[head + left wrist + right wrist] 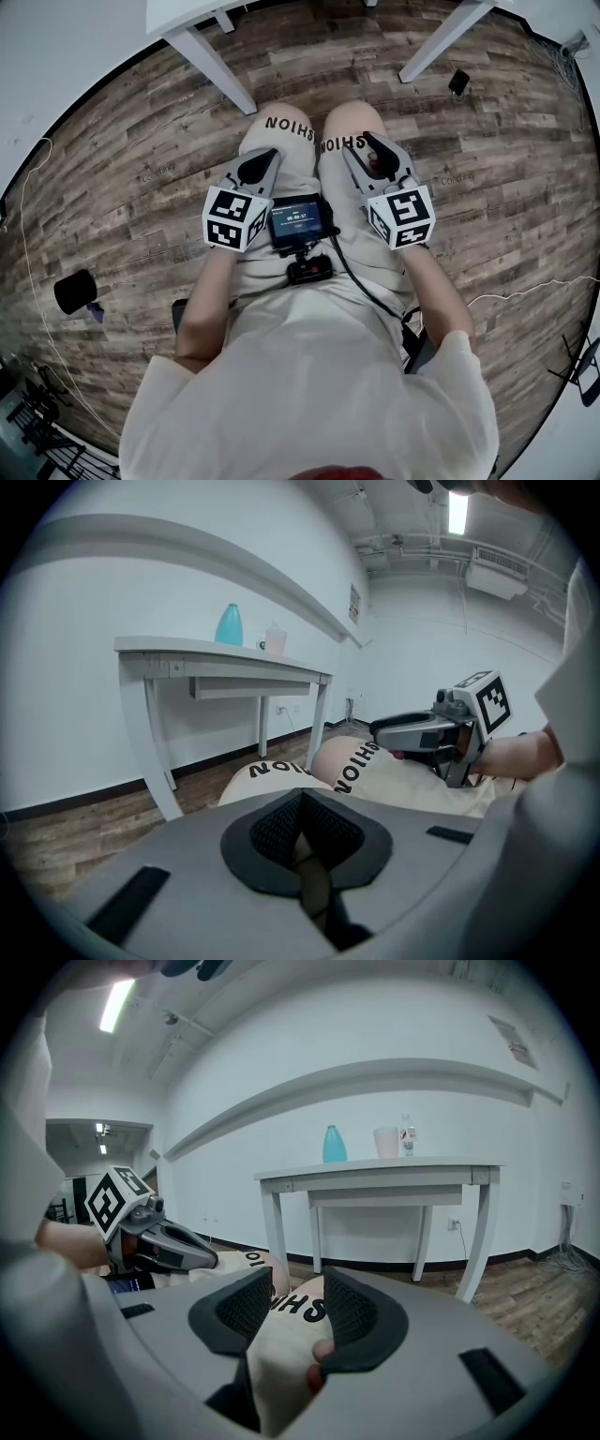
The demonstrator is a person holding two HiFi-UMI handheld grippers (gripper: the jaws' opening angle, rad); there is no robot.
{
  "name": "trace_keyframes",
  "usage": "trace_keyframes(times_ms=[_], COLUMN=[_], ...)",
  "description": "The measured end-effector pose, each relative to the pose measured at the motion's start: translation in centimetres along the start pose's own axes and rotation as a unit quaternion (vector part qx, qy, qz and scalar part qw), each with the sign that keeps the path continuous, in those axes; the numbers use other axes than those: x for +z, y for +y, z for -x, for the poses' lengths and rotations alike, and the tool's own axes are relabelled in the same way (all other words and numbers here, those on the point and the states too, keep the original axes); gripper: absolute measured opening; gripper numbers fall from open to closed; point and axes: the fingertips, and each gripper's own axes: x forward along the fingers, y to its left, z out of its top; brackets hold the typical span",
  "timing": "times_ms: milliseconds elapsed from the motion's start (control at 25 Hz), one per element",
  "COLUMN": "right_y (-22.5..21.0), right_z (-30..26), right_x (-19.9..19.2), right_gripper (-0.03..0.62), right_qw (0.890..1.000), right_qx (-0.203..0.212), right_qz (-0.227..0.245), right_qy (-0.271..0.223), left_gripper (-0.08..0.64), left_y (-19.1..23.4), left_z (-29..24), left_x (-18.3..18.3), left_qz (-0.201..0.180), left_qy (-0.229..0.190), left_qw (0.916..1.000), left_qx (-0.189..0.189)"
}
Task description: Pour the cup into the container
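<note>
A pale translucent cup (385,1142) and a blue container (335,1145) stand side by side on a white table (375,1174) some way ahead of me; the left gripper view also shows the cup (275,639) and container (230,625). Both grippers rest on the person's thighs, far from the table. My left gripper (265,155) lies on the left thigh, and its pads (281,827) meet with nothing between them. My right gripper (367,141) lies on the right thigh with its jaws apart (298,1307), only the shorts showing in the gap.
A clear bottle (407,1138) stands beside the cup. White table legs (211,66) rise from the wood floor ahead of the knees. A small screen device (298,223) sits on the lap. A black object (75,291) and thin cables (37,309) lie on the floor.
</note>
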Motion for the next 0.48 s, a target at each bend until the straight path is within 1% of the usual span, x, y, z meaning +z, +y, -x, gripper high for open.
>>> trace_keyframes(times_ms=[480], right_y=[0.10], right_z=[-0.12], right_x=[-0.01], right_gripper=[0.173], right_qw=[1.000], right_qx=[0.001], right_qz=[0.000], right_qy=[-0.002], left_gripper=[0.011], left_y=[0.20], left_z=[0.02], left_x=[-0.02], left_qz=[0.002], left_qy=[0.000], left_qw=[1.0000], left_qx=[0.000])
